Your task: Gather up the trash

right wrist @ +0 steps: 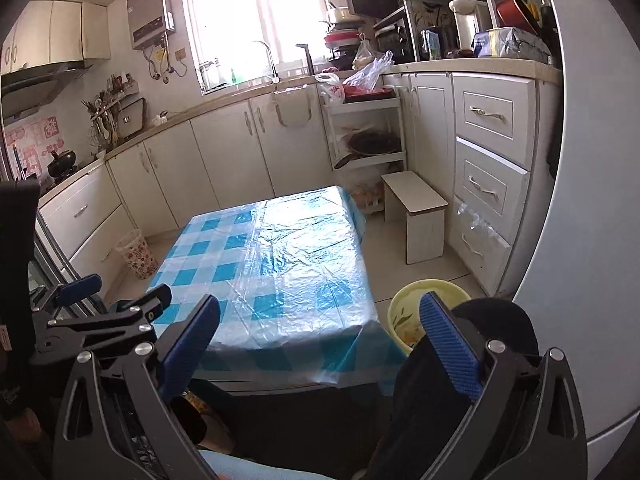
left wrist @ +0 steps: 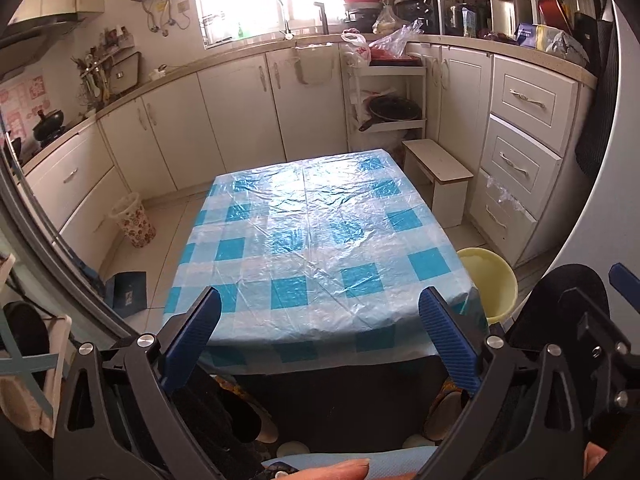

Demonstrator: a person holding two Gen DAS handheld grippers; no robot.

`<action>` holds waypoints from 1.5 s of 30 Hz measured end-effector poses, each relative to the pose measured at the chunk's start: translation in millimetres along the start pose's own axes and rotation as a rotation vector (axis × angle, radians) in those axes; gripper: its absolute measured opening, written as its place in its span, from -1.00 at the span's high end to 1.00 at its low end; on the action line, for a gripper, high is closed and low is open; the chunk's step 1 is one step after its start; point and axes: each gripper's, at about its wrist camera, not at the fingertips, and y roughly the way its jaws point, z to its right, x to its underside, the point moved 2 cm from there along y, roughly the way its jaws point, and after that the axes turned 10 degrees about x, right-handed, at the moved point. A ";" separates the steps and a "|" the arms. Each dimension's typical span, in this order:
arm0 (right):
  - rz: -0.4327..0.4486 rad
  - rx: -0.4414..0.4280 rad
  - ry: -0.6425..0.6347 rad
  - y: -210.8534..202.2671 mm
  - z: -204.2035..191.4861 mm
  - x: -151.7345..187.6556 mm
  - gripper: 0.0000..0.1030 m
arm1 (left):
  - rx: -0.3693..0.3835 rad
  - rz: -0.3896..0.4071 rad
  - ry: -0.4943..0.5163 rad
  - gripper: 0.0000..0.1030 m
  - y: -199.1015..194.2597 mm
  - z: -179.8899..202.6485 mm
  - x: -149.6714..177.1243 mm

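**Both tongs held apart at the near edge of the checked worktop**

The left tongs [left wrist: 320, 308] hang with their blue ribbed fingers [left wrist: 200, 320] wide apart and nothing between them, poised over the near edge of the low worktop covered in a blue-and-white checked cloth under clear plastic film [left wrist: 316, 240]. The right tongs [right wrist: 320, 316] are likewise spread and empty, just right of the left pair — each shows at the edge of the other's view.

No loose trash shows on the cloth. On the floor just right of the worktop's near corner stands a pale yellow round plastic basin [right wrist: 404, 300] with scraps inside. A floral-patterned wastebasket lined with a clear bag [left wrist: 134, 220] stands on the tiled floor to the far left, near the white cabinets [left wrist: 240, 116]. A small white wooden stool [left wrist: 440, 176] sits at the far right — close to the drawer unit [left wrist: 520, 152].
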 end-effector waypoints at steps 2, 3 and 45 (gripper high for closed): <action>-0.004 -0.004 0.000 -3.7 -2.5 7.3 -0.86 | -0.010 0.002 -0.006 -0.85 -7.8 -3.1 5.8; -0.002 -0.008 0.003 -6.1 -3.7 10.3 -0.86 | -0.014 0.006 -0.009 -0.85 -12.1 -4.2 8.4; 0.150 -0.039 -0.031 -52.0 -18.4 10.5 -0.86 | -0.063 0.124 -0.058 -0.85 -73.9 -9.3 25.0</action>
